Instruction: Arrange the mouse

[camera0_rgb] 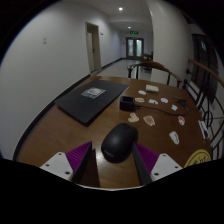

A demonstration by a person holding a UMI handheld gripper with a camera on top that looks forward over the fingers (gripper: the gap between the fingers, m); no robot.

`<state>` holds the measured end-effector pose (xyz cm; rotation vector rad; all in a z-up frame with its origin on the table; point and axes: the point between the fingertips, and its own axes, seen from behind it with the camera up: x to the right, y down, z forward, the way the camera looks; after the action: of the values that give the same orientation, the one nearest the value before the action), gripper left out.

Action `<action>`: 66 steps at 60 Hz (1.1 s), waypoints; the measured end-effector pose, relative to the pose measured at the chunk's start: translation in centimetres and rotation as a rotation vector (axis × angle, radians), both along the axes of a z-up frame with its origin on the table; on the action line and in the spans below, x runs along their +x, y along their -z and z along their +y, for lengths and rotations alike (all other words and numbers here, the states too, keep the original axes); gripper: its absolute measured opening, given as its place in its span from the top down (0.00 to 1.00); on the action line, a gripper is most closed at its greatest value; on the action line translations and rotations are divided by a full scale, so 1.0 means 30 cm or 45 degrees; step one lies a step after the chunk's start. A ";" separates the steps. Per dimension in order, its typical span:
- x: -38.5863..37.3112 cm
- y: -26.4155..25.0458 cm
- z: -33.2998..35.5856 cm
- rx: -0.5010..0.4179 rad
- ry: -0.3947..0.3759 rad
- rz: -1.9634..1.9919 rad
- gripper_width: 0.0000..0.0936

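Note:
A black computer mouse (119, 142) lies on the brown wooden table (60, 130), between my two fingers. My gripper (112, 160) is open. Its purple pads (80, 156) stand on either side of the mouse with a gap at each side. The mouse rests on the table on its own. A dark grey mouse mat (91, 99) lies on the table beyond the fingers, to the left.
A small black box (128, 103) and several small pale items (153, 100) lie scattered on the table beyond the mouse. A yellow round thing (199, 159) sits by the right finger. A wooden chair (155, 70) stands at the table's far end. Doors (134, 47) are at the back of the room.

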<state>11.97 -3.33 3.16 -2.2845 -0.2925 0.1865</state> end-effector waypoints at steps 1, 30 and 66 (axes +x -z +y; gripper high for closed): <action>0.012 -0.003 0.009 0.001 0.001 -0.005 0.12; 0.428 -0.431 0.009 0.232 -0.016 0.060 0.66; 1.647 -0.132 -0.192 -0.004 0.399 -0.045 0.66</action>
<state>61.37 -9.10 7.13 -2.3031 0.0501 -0.0151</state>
